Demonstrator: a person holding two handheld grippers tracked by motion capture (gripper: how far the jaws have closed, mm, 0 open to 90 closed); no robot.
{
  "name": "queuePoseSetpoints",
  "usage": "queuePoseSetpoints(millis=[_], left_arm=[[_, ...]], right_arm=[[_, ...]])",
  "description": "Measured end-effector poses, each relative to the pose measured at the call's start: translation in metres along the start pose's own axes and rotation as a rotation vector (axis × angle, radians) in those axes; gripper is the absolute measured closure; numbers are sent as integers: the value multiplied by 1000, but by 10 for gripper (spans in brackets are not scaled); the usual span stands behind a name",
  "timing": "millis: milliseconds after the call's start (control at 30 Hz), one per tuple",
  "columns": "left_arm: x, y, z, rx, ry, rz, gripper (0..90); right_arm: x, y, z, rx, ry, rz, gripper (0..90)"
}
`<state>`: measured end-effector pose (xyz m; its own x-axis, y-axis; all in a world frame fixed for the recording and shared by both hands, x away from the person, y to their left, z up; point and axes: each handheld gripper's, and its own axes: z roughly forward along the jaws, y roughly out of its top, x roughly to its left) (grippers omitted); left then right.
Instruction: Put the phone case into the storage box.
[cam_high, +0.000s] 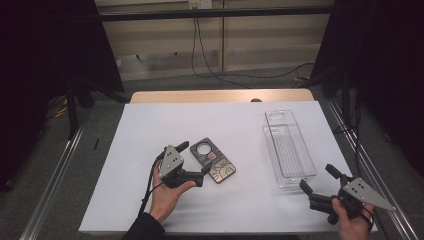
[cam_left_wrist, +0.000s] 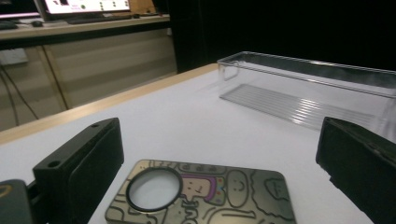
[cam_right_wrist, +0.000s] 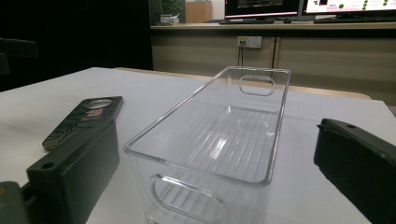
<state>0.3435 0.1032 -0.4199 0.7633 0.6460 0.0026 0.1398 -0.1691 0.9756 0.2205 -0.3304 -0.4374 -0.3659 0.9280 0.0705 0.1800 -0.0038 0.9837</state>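
**Grippers wide at case and bin**

The phone case (cam_high: 214, 160) lies flat on the white sheet (cam_high: 150, 130), well left of the clear bin (cam_high: 289, 148). The left gripper (cam_high: 195, 159) sits at the case's near-left end, jaws spread wide to either side of it, not yet clamping it. The right gripper (cam_high: 316, 179) hovers just off the bin's near end, jaws likewise apart and holding nothing. The bin stands upright.

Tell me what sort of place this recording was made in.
Probably a lab or office workroom: computer monitors on a desk along the wall, loose cables on grey carpet, and a white-covered table flanked by black curtains.
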Motion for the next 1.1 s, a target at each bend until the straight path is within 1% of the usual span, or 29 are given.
queuePoseSetpoints(millis=[33,167,233,300,367,400,467,500,567,600,633,700,800,833,900,967,1067,1100], left_arm=[[-1,1,3,-3,-13,0,8],[-5,7,11,-14,-23,17,7],[-8,10,16,-19,-22,35,7],[-10,14,22,-34,-39,36,9],[-10,18,25,-32,-49,30,11],[-12,20,27,-37,-51,18,15],[-12,23,29,-44,-50,35,16],[-12,25,30,-50,-49,23,16],[-13,28,34,-49,-57,27,16],[-12,30,37,-46,-52,45,17],[-11,31,39,-53,-46,42,18],[-8,32,43,-60,-47,27,22],[-5,30,49,-67,-44,18,26],[-3,28,54,-60,-45,26,38],[-1,28,56,-61,-45,26,40],[0,29,60,-63,-48,22,55],[1,32,64,-64,-59,26,68],[0,32,65,-66,-55,28,79]], right_arm=[[0,0,0,0,0,0,0],[0,0,0,0,2,1,0],[1,0,0,0,2,0,0],[0,0,0,0,1,-1,0],[0,0,0,-1,-1,-2,0],[0,0,0,-3,-1,-4,0],[0,0,0,-3,2,-3,0],[0,0,0,-2,3,-1,0],[0,0,0,-3,3,0,0],[0,0,0,-3,5,-2,0],[0,0,0,-4,5,-5,0],[0,1,-1,-5,3,-7,0],[0,0,-1,-2,3,-5,0],[0,0,0,-5,3,-4,0],[0,1,0,-5,4,-5,0],[0,0,0,-6,3,-5,0],[0,0,0,-4,4,-4,0],[0,0,0,-4,4,-3,0]])
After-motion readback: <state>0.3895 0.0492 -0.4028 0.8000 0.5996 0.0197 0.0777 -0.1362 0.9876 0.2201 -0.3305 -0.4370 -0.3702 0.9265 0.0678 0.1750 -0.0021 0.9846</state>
